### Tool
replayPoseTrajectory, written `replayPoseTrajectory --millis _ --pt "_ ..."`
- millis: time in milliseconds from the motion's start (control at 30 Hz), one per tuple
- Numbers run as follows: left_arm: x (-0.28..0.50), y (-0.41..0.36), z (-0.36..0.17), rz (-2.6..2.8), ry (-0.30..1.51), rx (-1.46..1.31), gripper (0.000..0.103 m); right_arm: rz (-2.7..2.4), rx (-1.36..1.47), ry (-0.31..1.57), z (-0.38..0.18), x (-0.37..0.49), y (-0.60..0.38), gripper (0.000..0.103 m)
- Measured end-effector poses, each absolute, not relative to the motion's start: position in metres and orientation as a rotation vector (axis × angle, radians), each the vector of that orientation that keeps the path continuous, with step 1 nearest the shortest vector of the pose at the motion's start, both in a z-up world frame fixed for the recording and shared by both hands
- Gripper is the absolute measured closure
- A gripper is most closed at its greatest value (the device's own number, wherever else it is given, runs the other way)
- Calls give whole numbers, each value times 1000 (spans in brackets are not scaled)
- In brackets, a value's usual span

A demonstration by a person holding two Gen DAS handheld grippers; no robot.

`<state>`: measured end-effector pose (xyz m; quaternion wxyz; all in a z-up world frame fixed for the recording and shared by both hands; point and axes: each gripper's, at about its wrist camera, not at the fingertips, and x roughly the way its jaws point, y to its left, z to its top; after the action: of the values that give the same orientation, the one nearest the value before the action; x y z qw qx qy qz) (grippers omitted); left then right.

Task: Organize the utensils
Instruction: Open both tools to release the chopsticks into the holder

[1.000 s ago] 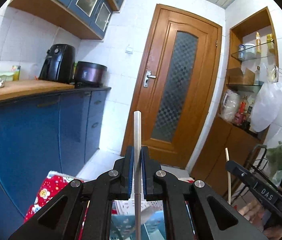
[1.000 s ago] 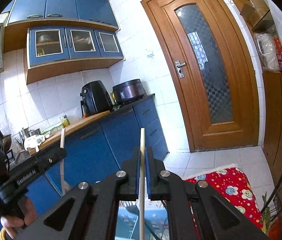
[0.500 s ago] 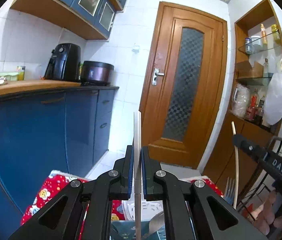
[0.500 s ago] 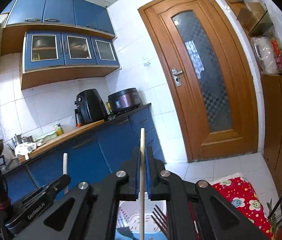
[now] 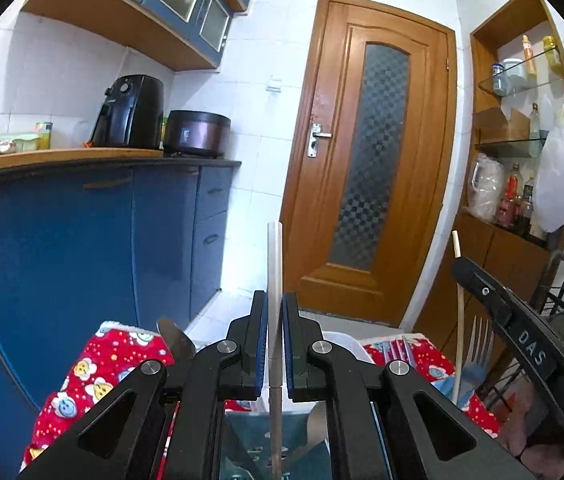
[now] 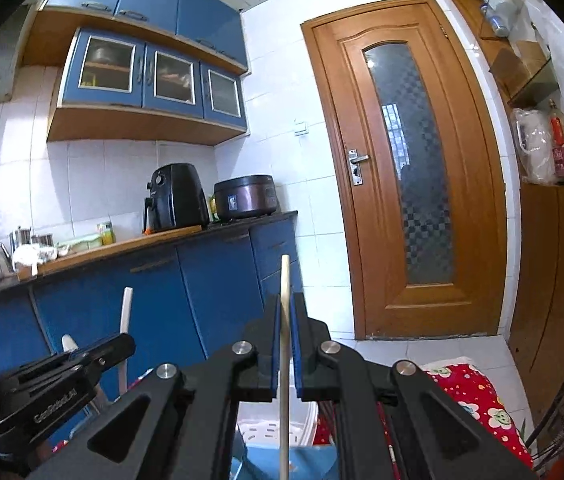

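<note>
Left tongs (image 5: 275,344) clamp a white stick (image 5: 274,264); right tongs (image 6: 285,354), lettered "DAS", clamp a wooden chopstick (image 6: 284,292), both near the door (image 5: 366,160).

We see white tiled walls (image 6: 94,176), blue cabinets (image 5: 82,232) at left — a wooden door (image 5: 370,160) mid-frame.

Both hands sink toward the red flowered cloth (image 5: 94,372). The left gripper (image 5: 275,344) now looks down on a knife tip (image 5: 174,342) and a fork (image 5: 480,344), while the white basket (image 6: 278,426) rises into the right gripper's (image 6: 285,348) view.
</note>
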<state>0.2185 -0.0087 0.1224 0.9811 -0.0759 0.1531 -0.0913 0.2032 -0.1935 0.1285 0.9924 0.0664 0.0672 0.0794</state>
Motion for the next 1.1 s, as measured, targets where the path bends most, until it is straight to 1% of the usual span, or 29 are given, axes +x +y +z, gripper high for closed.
replayPoseTrajectory --millis 133,300,333,500,567,633,800,1100 --pt "222 -11 118 -175 335 -141 96 172 144 143 129 199 -194 96" --pt "221 -11 116 -175 363 -150 96 177 159 164 130 197 -197 90" --pt "221 -11 116 -176 370 -151 94 180 165 167 130 196 -198 88" --pt "217 -11 118 -181 392 -147 85 194 184 160 137 188 -200 82" --pt "213 -11 120 -180 390 -143 76 199 183 154 141 184 -200 79" --pt "208 -9 123 -182 386 -140 72 207 184 150 145 178 -199 78" --pt "196 -5 128 -186 384 -140 71 219 209 153 151 163 -202 78" --pt "170 6 134 -191 403 -140 71 196 213 229 150 140 -198 77"
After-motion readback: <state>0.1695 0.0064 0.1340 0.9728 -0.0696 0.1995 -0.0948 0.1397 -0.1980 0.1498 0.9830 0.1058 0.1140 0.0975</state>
